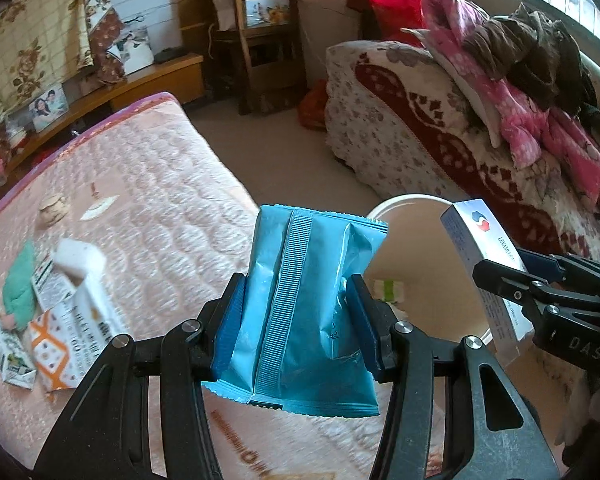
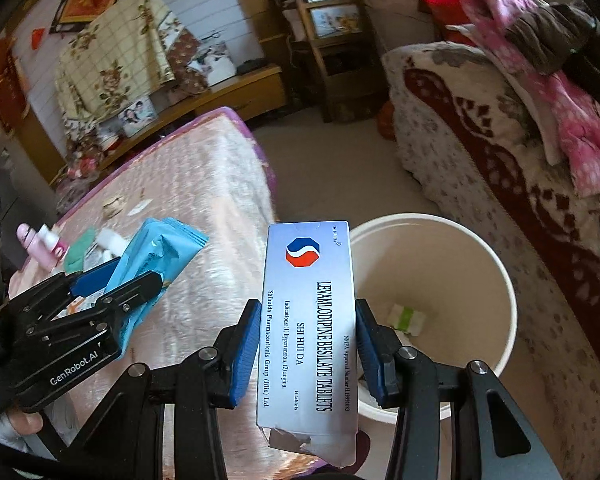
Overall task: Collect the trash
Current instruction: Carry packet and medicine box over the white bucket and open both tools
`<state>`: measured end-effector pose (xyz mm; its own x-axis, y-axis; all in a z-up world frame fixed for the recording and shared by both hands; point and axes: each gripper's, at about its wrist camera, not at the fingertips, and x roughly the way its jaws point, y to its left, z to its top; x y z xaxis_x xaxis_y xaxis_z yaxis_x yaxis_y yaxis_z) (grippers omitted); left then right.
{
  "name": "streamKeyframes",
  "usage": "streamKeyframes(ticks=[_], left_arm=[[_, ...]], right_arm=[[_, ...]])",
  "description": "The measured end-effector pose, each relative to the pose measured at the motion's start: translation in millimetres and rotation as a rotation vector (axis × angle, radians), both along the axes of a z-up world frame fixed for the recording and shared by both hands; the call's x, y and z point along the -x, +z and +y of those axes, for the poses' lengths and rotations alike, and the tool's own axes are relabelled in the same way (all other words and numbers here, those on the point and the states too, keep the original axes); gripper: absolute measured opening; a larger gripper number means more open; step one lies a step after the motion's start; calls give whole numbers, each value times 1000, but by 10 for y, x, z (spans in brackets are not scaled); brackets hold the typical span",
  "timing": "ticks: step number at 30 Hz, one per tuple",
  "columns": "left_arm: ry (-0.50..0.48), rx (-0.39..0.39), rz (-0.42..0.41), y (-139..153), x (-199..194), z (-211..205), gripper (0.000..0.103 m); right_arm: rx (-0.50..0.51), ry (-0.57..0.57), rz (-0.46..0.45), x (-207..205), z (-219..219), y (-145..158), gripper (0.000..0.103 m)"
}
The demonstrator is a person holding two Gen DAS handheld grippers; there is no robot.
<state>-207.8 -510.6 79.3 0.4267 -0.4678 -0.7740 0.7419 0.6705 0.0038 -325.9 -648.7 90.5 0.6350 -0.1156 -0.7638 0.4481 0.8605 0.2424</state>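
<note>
My left gripper (image 1: 298,300) is shut on a blue foil wrapper (image 1: 308,312) and holds it above the bed's edge, beside the white bin (image 1: 428,248). My right gripper (image 2: 308,344) is shut on a silver tablet box (image 2: 310,320), held just left of the bin (image 2: 452,264). The box also shows in the left wrist view (image 1: 480,256), and the wrapper in the right wrist view (image 2: 156,260). A small white and green packet (image 2: 406,318) lies in the bin. Several paper cartons and wrappers (image 1: 60,316) lie on the pink bed (image 1: 160,200).
A green cloth (image 1: 18,284) and a white tissue (image 1: 78,258) lie among the litter. A pink bottle (image 2: 40,248) lies on the bed. A sofa (image 2: 500,160) with pink clothes stands to the right. A wooden chair (image 1: 260,40) stands at the back.
</note>
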Motion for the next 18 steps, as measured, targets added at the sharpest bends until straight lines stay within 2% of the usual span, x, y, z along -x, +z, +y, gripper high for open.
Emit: streamKeyframes(ticks=[18], left_arm=[[-78,13,92,-281,73,-549,49]], right_arm=[[-44,-118,49,162,-529,-294,44]])
